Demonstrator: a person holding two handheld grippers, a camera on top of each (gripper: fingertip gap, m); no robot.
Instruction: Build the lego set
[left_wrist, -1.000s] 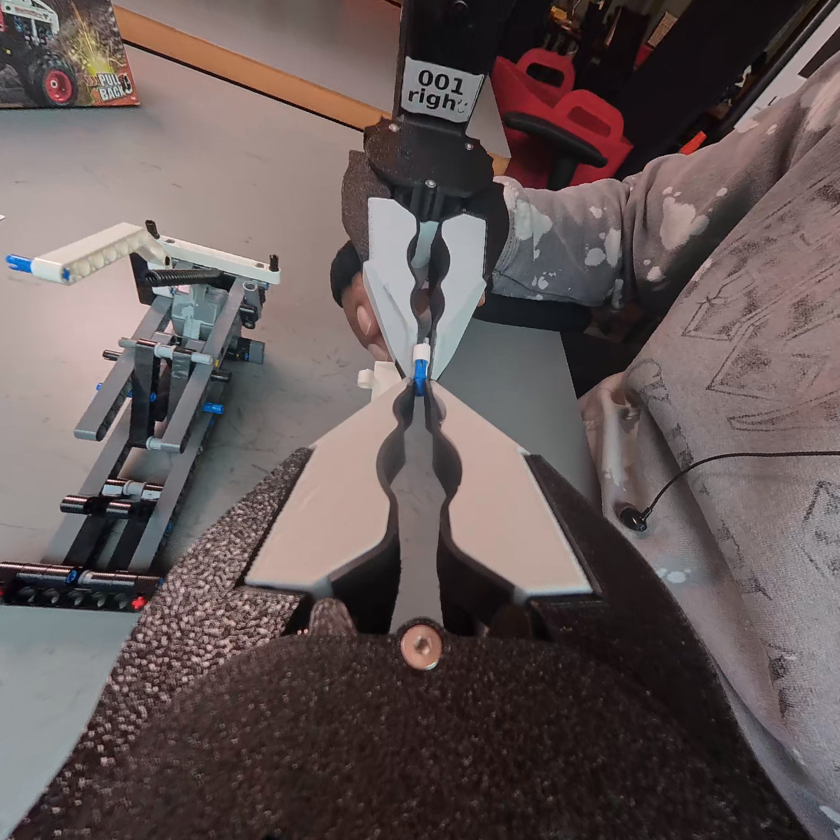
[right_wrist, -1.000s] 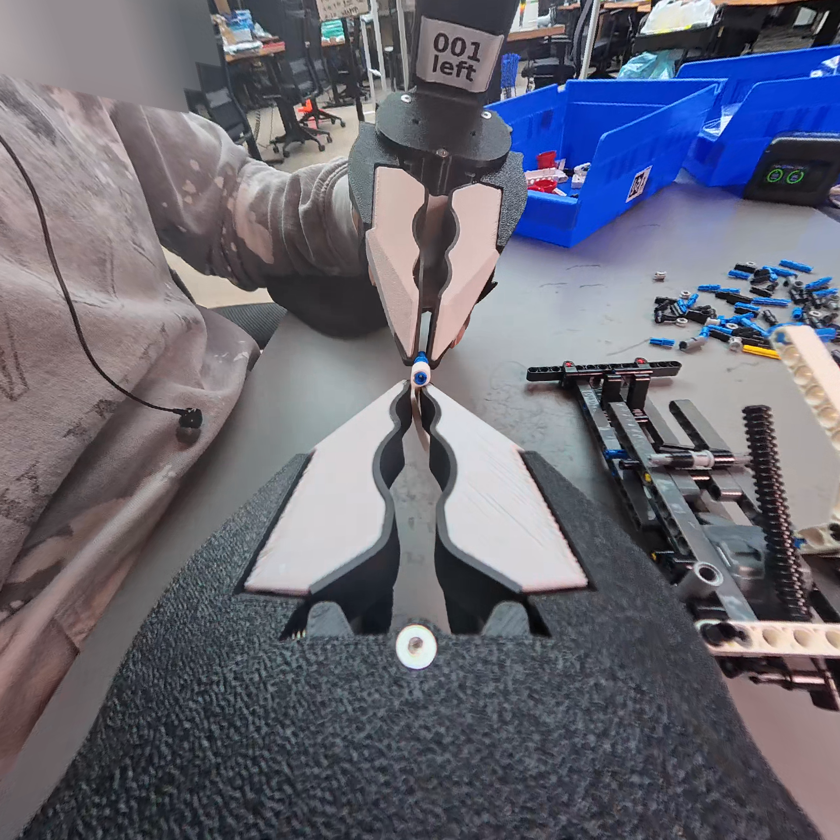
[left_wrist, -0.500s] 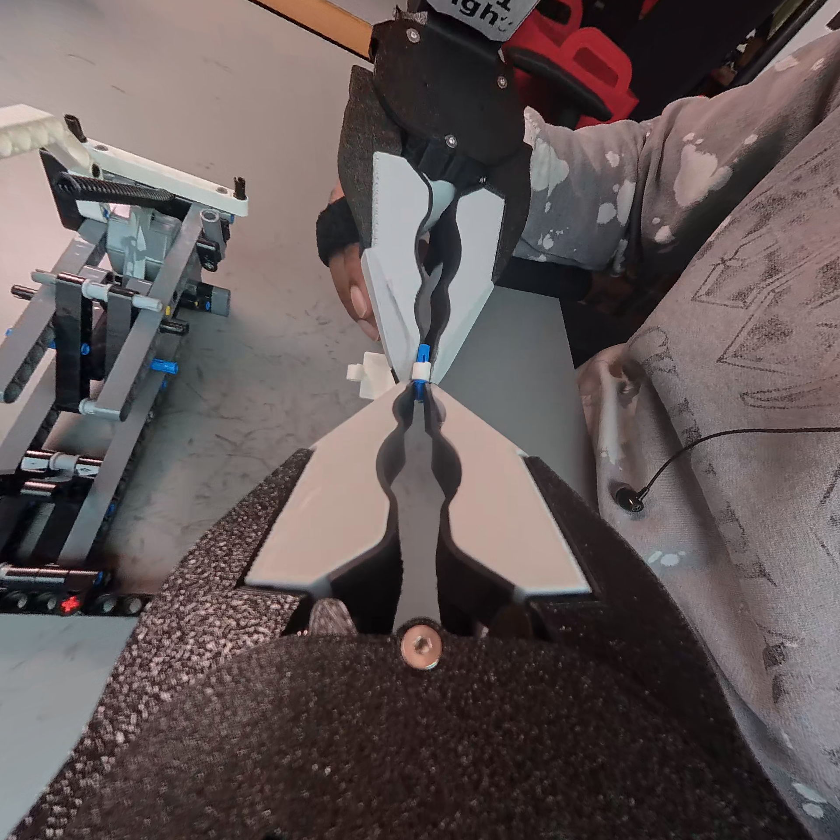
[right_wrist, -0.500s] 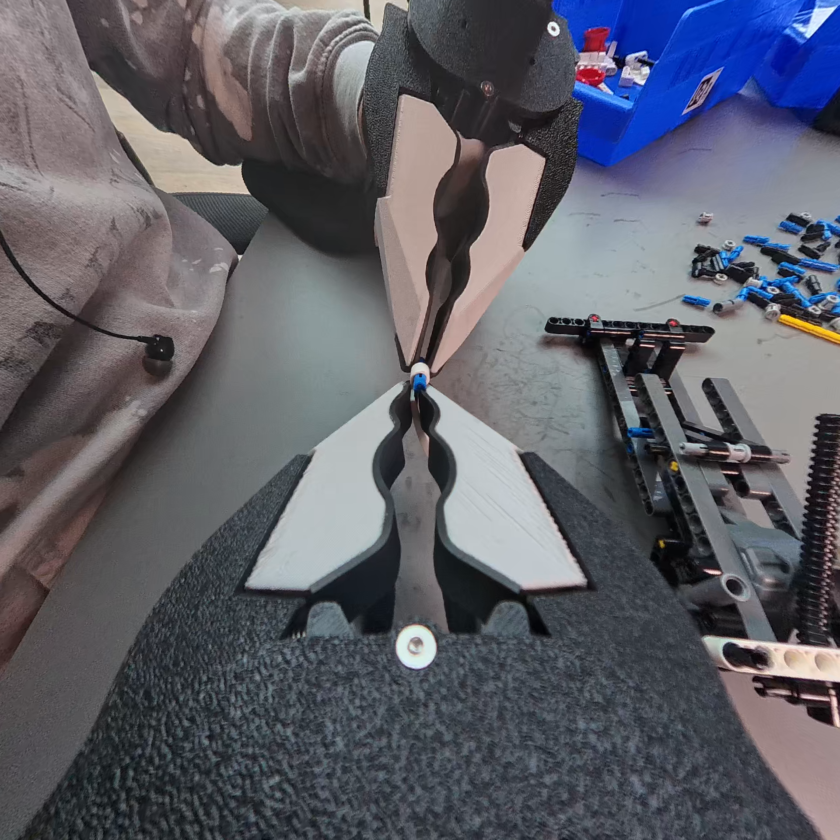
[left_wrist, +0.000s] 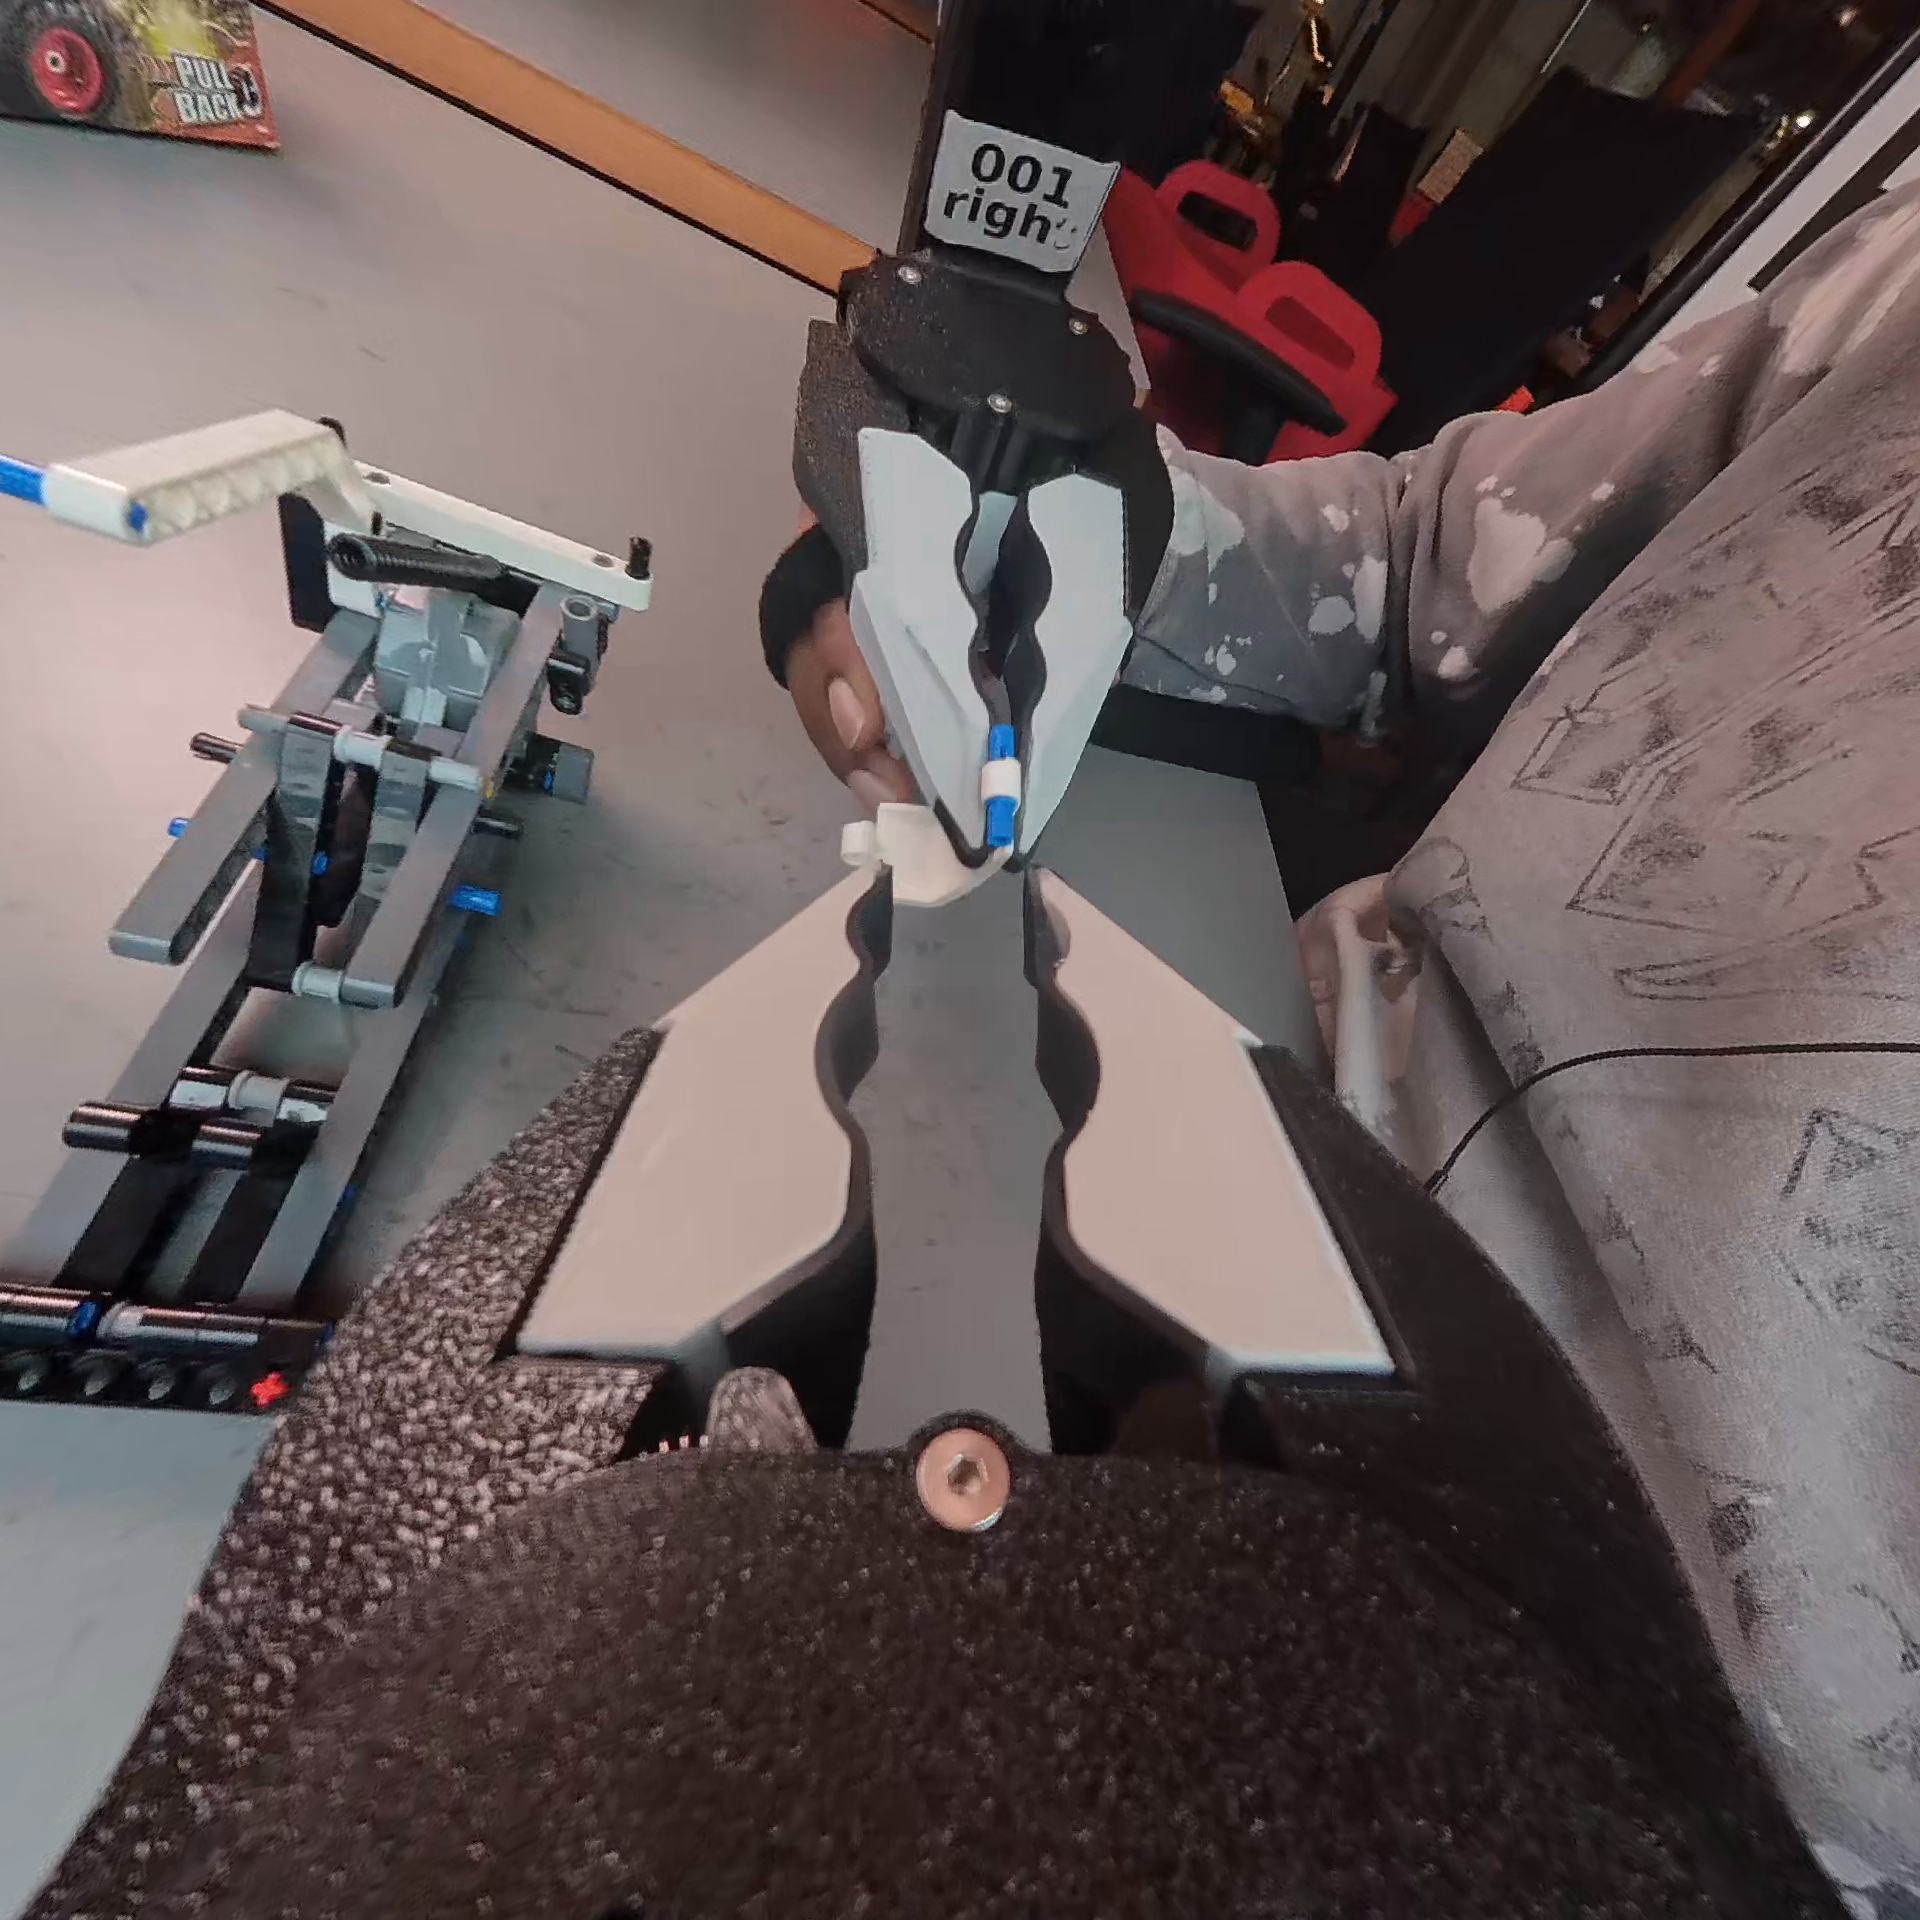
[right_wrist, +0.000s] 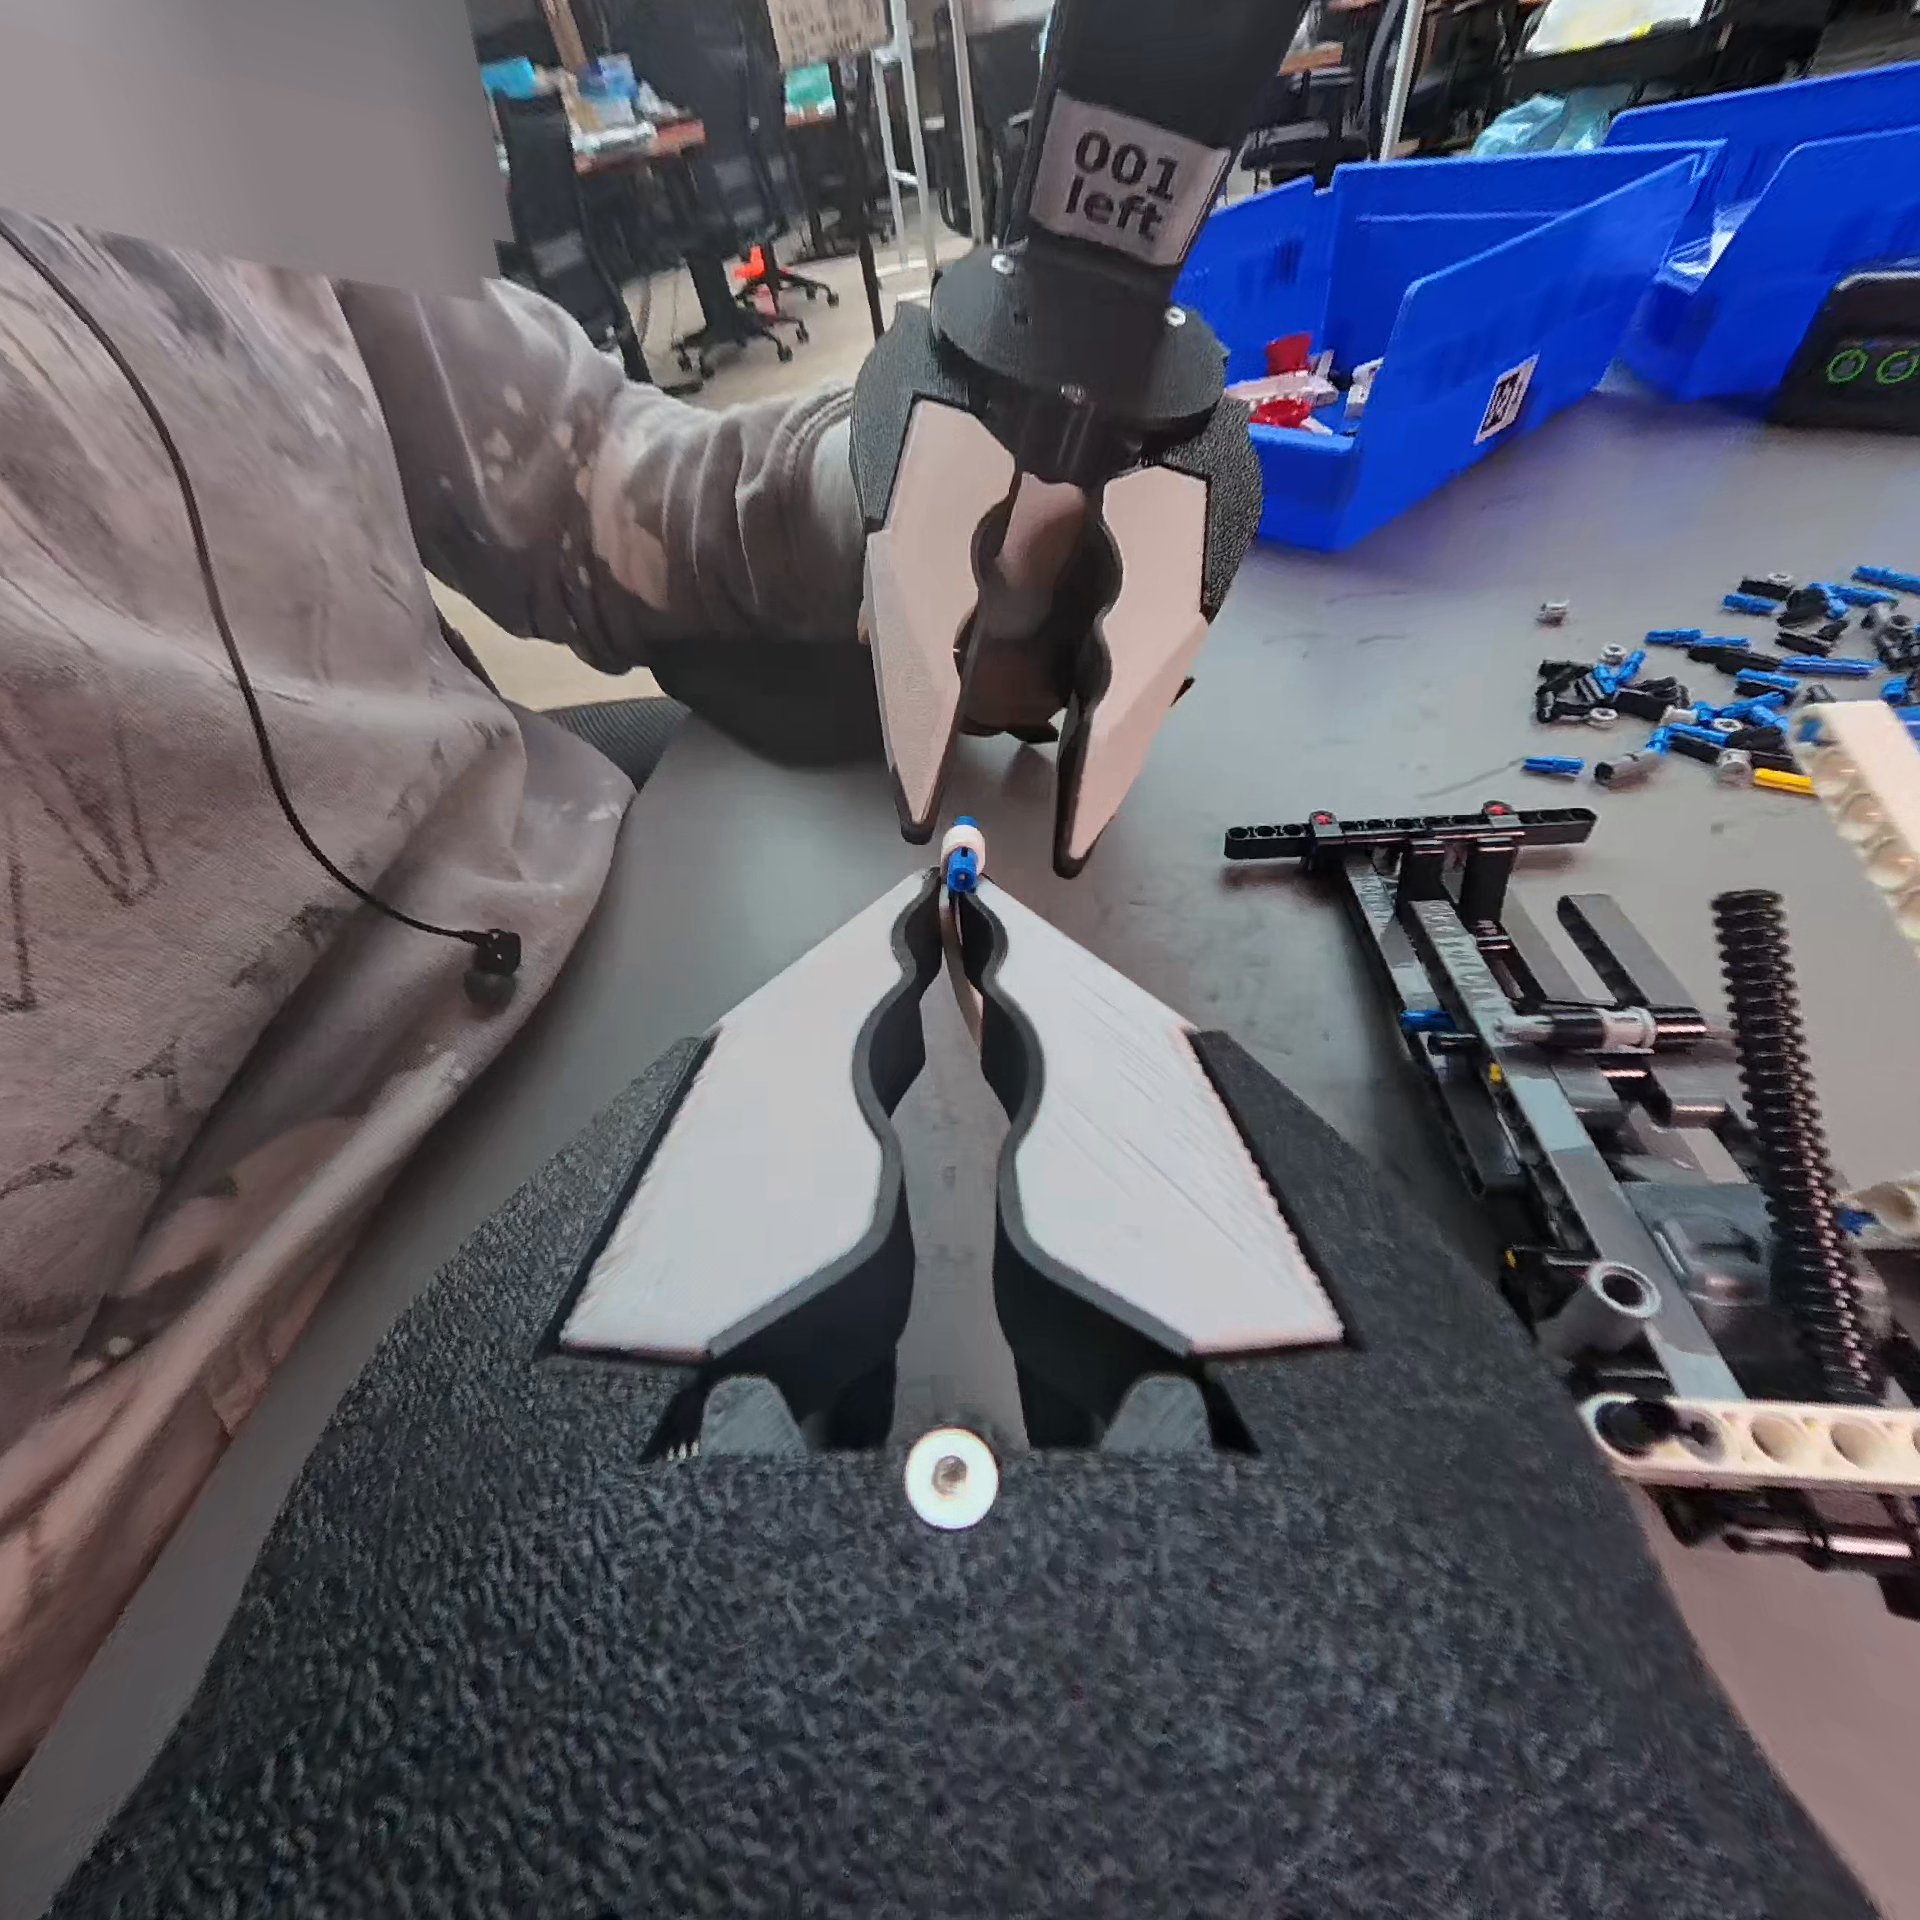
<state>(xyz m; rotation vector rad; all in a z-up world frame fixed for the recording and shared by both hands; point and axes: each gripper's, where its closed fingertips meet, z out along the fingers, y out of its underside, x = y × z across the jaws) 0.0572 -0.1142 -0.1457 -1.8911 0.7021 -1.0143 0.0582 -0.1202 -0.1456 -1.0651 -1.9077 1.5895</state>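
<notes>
Right gripper (right_wrist: 951, 894): fingers closed on a blue pin (right_wrist: 958, 868) carrying a white bush, nipped at the very tips; a white piece (left_wrist: 914, 847) held alongside, showing beside the tips in the left wrist view.
Left gripper (left_wrist: 954, 883): fingers parted wide, nothing between them; tips just beside the pin, either side of it, apart from it.
Both grippers tip to tip above the grey table (right_wrist: 1351, 665), near its front edge.
Chassis (right_wrist: 1538, 1049): long black and grey frame, flat on the table, beside the grippers and apart from both. White beam (left_wrist: 197, 483) raised at one end; black spring (right_wrist: 1792, 1143) lying along the frame.
Loose parts (right_wrist: 1745, 686): blue, black and grey pins scattered beyond the chassis.
Blue bins (right_wrist: 1455, 343): at the far edge, small red and white pieces inside.
Box (left_wrist: 135, 73): far corner of the table, in the left wrist view.
Sleeve (right_wrist: 582, 499): grey mottled, behind the left gripper; thin black cable (right_wrist: 270, 769) across the clothing.
Open room: bare table between the grippers and the chassis, and between the chassis and the bins.
Obstruction: chassis and white beam close on one side.
</notes>
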